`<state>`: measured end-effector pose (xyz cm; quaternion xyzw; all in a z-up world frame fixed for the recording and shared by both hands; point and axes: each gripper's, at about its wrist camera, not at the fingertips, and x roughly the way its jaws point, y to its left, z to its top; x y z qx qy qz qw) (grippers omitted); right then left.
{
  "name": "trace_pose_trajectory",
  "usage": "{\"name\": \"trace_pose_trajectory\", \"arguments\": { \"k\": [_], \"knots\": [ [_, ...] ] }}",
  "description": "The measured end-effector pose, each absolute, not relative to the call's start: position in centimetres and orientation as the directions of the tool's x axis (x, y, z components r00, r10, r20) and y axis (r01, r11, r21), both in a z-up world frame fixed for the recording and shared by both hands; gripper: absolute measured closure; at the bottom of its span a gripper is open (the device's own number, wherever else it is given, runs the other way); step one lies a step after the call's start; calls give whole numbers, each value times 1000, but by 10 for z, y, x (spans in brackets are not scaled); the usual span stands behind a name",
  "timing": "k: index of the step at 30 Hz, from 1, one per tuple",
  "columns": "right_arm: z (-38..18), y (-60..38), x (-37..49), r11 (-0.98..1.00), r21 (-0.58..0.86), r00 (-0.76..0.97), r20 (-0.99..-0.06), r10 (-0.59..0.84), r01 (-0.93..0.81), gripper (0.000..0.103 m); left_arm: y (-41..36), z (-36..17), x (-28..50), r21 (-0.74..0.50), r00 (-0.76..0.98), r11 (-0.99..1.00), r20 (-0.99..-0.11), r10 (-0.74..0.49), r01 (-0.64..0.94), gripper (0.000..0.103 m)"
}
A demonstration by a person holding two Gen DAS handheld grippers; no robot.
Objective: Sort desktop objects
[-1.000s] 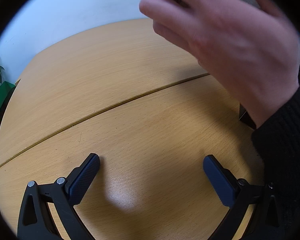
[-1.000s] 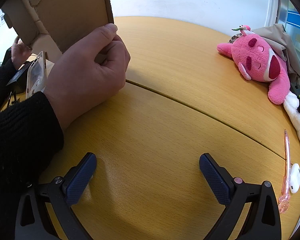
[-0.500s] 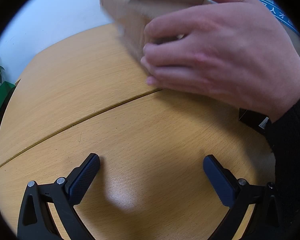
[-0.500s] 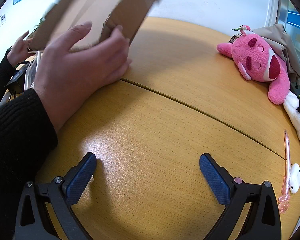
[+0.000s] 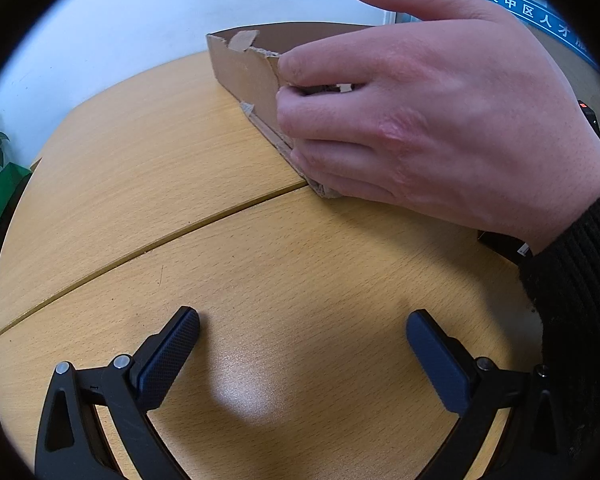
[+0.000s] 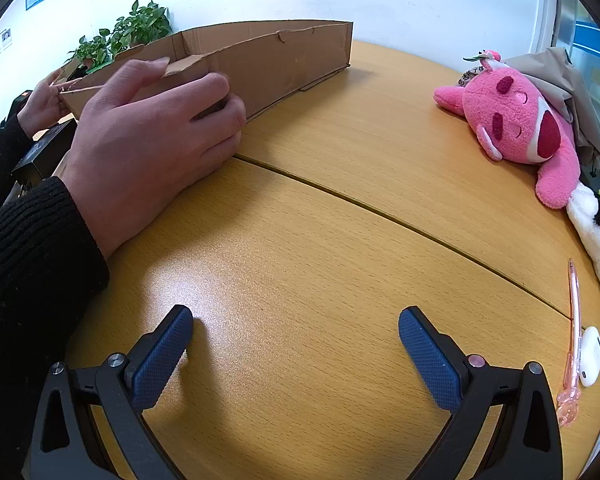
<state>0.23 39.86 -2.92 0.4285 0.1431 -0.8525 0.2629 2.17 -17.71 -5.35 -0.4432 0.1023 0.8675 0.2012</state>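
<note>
Right wrist view alone showed the pink plush (image 6: 516, 120), pink pen (image 6: 572, 336) and white earbud case (image 6: 591, 356) at the counter's (image 6: 320, 240) right side. Both views showed a bare hand (image 5: 428, 104) gripping the cardboard box (image 6: 268, 60) resting there. My left hand-held gripper (image 5: 302, 354) and right hand-held gripper (image 6: 296, 350) were spread wide, holding nothing.
</note>
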Motion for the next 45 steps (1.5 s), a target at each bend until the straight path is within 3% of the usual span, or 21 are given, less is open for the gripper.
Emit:
{"name": "trace_pose_trajectory", "arguments": {
  "k": [45],
  "knots": [
    [-30,398,-3,-828,-18,-499,-806,-320,561,0,-179,-52,20,-1,-526,-898,-810,259,-440,0]
  ]
}}
